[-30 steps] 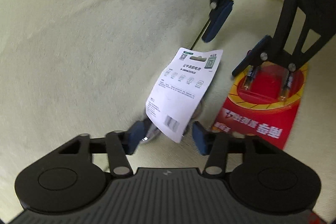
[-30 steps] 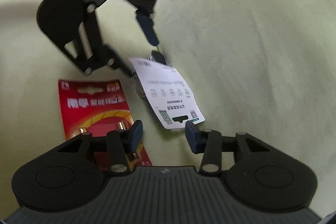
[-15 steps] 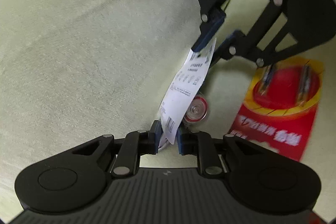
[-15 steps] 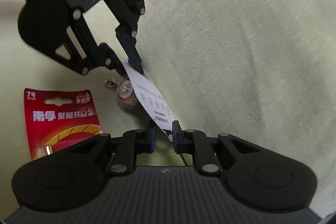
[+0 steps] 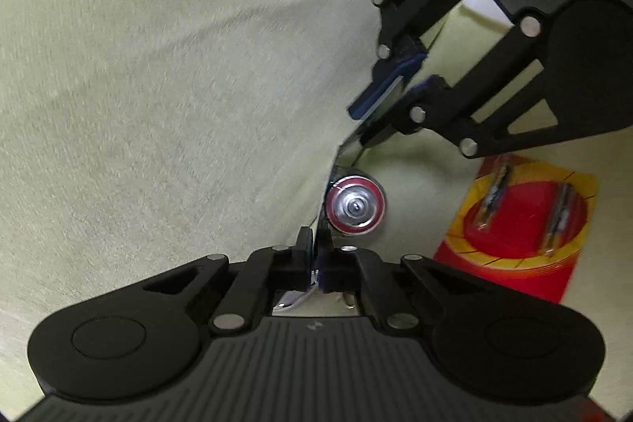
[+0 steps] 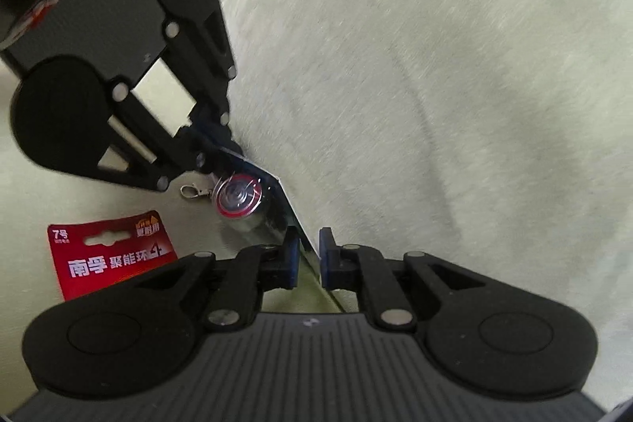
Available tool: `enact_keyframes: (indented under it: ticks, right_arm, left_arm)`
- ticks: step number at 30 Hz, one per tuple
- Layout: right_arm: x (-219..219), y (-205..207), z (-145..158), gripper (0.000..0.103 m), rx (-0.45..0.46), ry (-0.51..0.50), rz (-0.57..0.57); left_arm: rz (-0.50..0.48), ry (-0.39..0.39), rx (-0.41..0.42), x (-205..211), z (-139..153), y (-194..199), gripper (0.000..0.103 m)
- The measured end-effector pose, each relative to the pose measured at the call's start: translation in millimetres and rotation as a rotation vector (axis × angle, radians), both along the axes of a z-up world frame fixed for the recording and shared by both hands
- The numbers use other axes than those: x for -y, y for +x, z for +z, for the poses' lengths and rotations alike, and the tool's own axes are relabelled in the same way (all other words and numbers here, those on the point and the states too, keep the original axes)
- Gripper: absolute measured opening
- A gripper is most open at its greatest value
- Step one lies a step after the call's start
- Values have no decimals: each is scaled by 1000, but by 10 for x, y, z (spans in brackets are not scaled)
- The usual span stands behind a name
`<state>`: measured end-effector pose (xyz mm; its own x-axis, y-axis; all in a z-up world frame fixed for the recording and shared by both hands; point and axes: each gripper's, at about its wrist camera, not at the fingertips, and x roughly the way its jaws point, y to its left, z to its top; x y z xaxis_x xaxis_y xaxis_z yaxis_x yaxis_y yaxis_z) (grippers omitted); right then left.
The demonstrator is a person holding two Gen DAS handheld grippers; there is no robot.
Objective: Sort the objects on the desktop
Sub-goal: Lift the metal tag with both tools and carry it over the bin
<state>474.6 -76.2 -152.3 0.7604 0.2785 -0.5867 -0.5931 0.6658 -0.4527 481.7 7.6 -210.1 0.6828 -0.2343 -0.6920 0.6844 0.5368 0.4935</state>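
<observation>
A white battery card (image 5: 331, 167) stands edge-on, stretched between both grippers. My left gripper (image 5: 315, 256) is shut on its near edge. In the right wrist view the card (image 6: 294, 220) slants across the narrow gap of my right gripper (image 6: 308, 256) and touches both pads. The right gripper (image 5: 395, 89) also shows in the left wrist view, at the card's far end. Right beside the card is a small silver cylinder with a red-ringed end (image 6: 237, 200), with a metal clasp (image 6: 194, 192) next to it. A red battery pack (image 5: 522, 224) lies flat on the surface.
Everything rests on a pale yellow-green cloth (image 6: 455, 86) with soft folds. The red battery pack (image 6: 107, 256) lies left of my right gripper. The red-ringed cylinder (image 5: 355, 205) sits just right of the card's lower edge.
Both grippers went from open to closed on opposite ends of the card. The card has turned from lying tilted to standing edge-on between them.
</observation>
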Motion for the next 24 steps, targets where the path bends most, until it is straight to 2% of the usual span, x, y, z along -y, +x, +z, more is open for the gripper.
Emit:
enact_keyframes:
  ticks: [9, 24]
  right_arm:
    - [134, -211, 560, 7, 47, 43, -15]
    - [260, -818, 1670, 7, 123, 109, -24]
  left_arm:
    - [-1, -57, 28, 17, 454, -202, 0]
    - [-12, -81, 119, -19, 1374, -810, 0]
